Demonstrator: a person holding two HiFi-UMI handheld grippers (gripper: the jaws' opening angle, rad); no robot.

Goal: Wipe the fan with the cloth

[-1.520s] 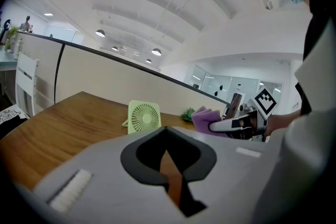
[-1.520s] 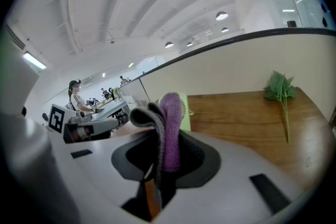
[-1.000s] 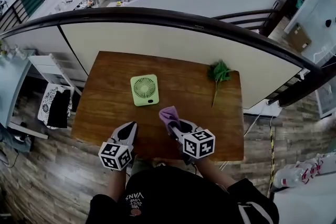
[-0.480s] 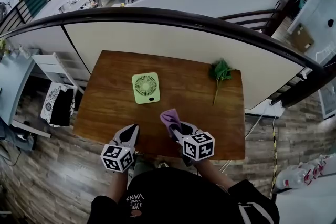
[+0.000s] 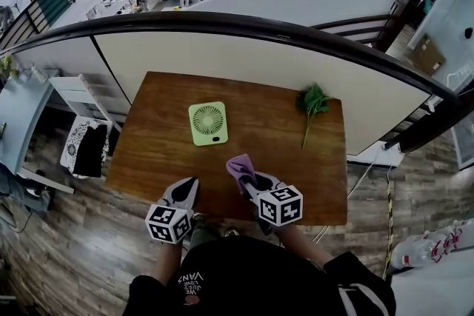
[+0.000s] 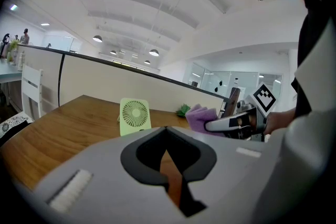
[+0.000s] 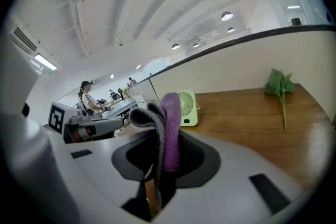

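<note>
Green fan [image 5: 208, 123] stands upright on the wooden table [image 5: 296, 181], left of centre, long axis vertical, grille facing the person, button end at the base. A leafy green sprig [image 5: 312, 101] lies near the far right corner, well apart from the fan, stem pointing to the near edge. Plain wood lies between fan and grippers. Right gripper [image 5: 246, 179] is clamped on the purple cloth [image 5: 238, 163], over the front edge. Left gripper [image 5: 189, 182] has its jaws together, empty. A dark railing [image 5: 244, 26] runs behind the table.
</note>
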